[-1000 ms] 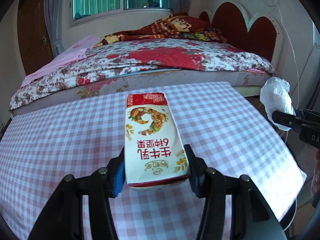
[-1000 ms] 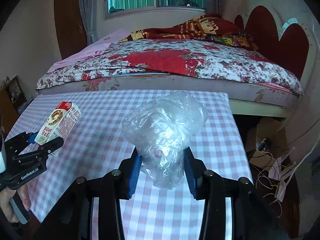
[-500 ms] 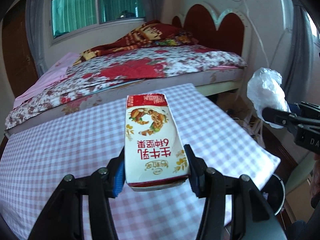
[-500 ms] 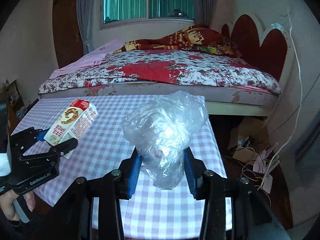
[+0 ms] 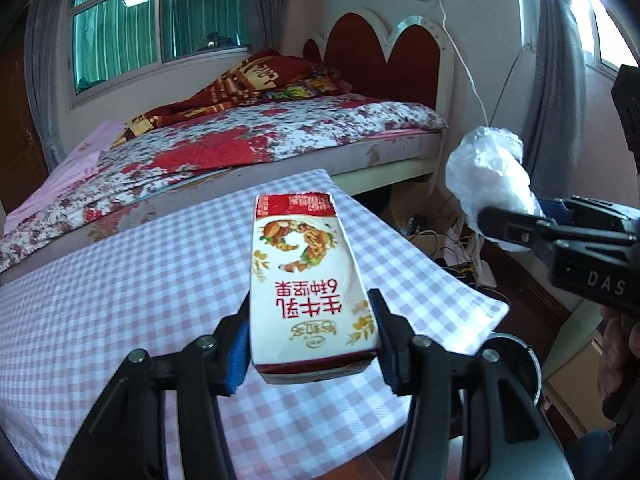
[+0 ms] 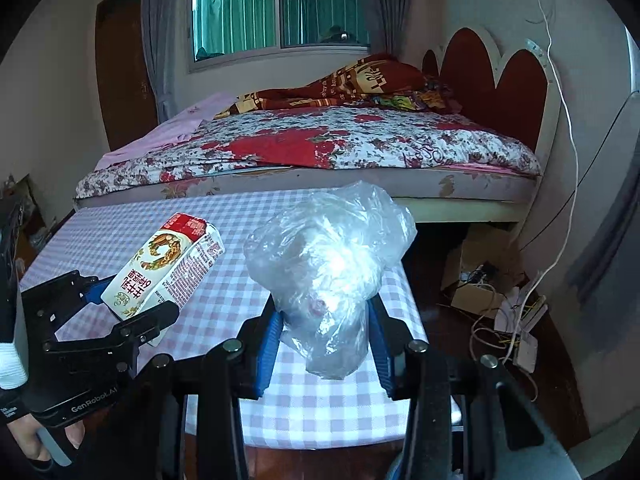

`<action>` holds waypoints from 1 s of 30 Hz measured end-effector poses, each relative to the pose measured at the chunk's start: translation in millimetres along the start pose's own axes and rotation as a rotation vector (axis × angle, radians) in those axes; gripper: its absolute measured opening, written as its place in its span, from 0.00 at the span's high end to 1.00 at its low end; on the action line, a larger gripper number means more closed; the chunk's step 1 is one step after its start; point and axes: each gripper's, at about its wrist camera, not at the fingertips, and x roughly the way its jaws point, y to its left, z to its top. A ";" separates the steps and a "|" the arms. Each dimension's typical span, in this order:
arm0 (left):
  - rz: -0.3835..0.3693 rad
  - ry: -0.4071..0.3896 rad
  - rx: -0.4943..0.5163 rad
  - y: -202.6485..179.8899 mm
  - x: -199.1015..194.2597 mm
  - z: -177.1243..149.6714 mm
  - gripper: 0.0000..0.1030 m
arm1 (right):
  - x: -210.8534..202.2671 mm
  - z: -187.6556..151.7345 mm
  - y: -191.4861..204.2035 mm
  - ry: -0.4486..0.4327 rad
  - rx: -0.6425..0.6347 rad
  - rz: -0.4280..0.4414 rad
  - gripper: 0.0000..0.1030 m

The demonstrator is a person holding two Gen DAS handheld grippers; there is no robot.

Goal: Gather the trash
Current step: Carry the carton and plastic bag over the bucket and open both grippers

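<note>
Two black hand-held grippers with blue pads

The left gripper (image 5: 312,340) and right gripper (image 6: 326,344) show silver screws; white "GenRobot.AI" and "DAS" lettering marks their bodies, and a white cuff (image 6: 10,364) shows at the left.

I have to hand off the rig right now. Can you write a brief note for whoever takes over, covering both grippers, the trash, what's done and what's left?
Left gripper: shut on the white-and-red milk carton, held above the pink checked tablecloth.
Right gripper: shut on the crumpled clear plastic bag, near the table's right edge.
Done: both pieces of trash are picked up; no other trash shows on the cloth.
Left: drop both in a bin. A dark round rim beside the table may be one; confirm first.
</note>
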 end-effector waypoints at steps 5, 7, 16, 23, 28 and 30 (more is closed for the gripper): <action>-0.037 -0.012 0.007 -24.4 1.9 -0.9 0.49 | -15.4 -9.3 -16.3 -0.024 -0.013 -0.034 0.59; -0.050 -0.016 0.018 -34.0 4.6 -1.6 0.49 | -20.6 -13.5 -23.7 -0.030 -0.007 -0.046 0.59; -0.145 0.010 0.081 -88.7 22.7 -10.9 0.49 | -36.6 -42.5 -61.5 -0.014 0.040 -0.106 0.59; -0.219 0.032 0.118 -120.2 31.2 -20.8 0.49 | -52.5 -74.8 -95.8 0.012 0.111 -0.167 0.59; -0.262 0.061 0.158 -148.4 40.6 -36.0 0.49 | -65.2 -103.1 -116.9 0.041 0.149 -0.207 0.59; -0.282 0.077 0.171 -160.7 44.7 -43.6 0.49 | -71.0 -118.1 -127.9 0.053 0.167 -0.219 0.59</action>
